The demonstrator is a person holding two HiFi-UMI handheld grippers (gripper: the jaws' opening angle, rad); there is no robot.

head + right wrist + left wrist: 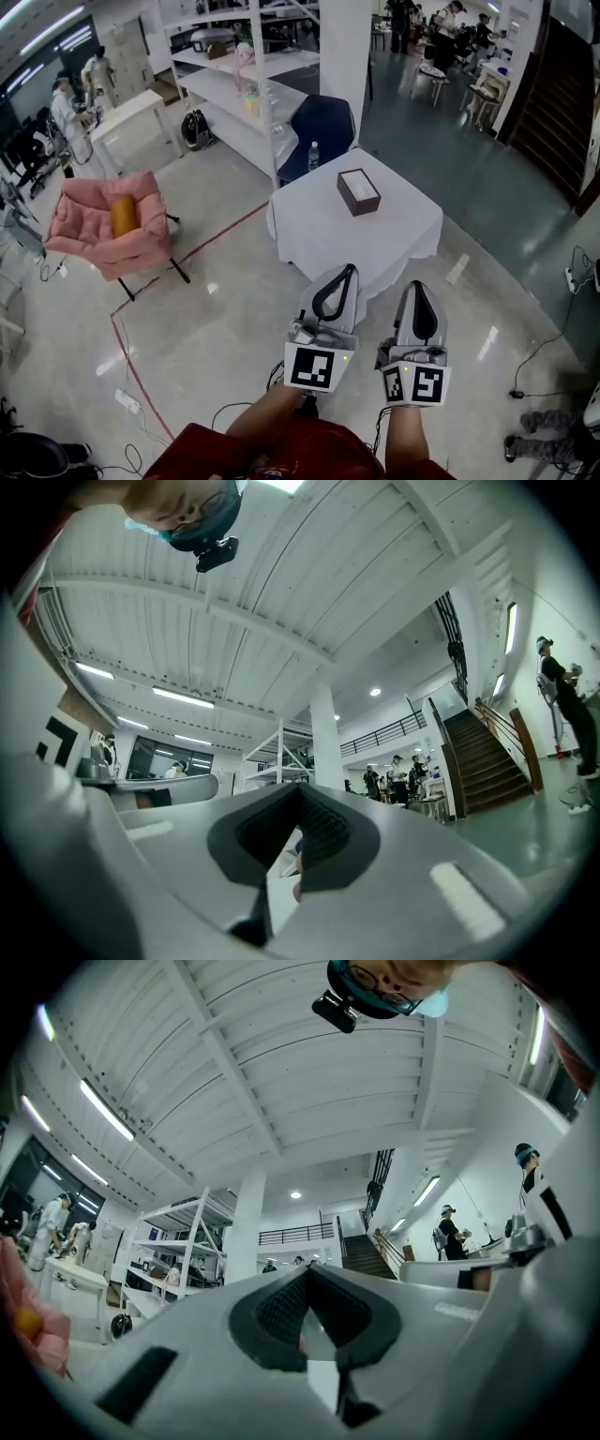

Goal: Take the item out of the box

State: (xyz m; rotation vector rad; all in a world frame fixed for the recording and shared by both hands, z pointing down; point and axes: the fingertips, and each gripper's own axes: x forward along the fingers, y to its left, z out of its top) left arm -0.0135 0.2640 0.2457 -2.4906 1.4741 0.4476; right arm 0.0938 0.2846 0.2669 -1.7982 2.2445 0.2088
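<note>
Honestly, nothing was readable anywhere. The closest thing was the black-and-white markers (311, 367) on the cubes of the left gripper (347, 270) and the right gripper (419, 285), and those were just block patterns with no letters or digits. In the left gripper view there was a faint raised mark (459, 1312) on the shell right of the jaws, but it was too blurry to read. The box (358, 191) showed no print I could make out.

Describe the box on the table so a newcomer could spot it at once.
Find the white-clothed table beside the white shelving and blue chair. Toward its far side lies a small box, dark brown with a pale top, the only thing on it.
</note>
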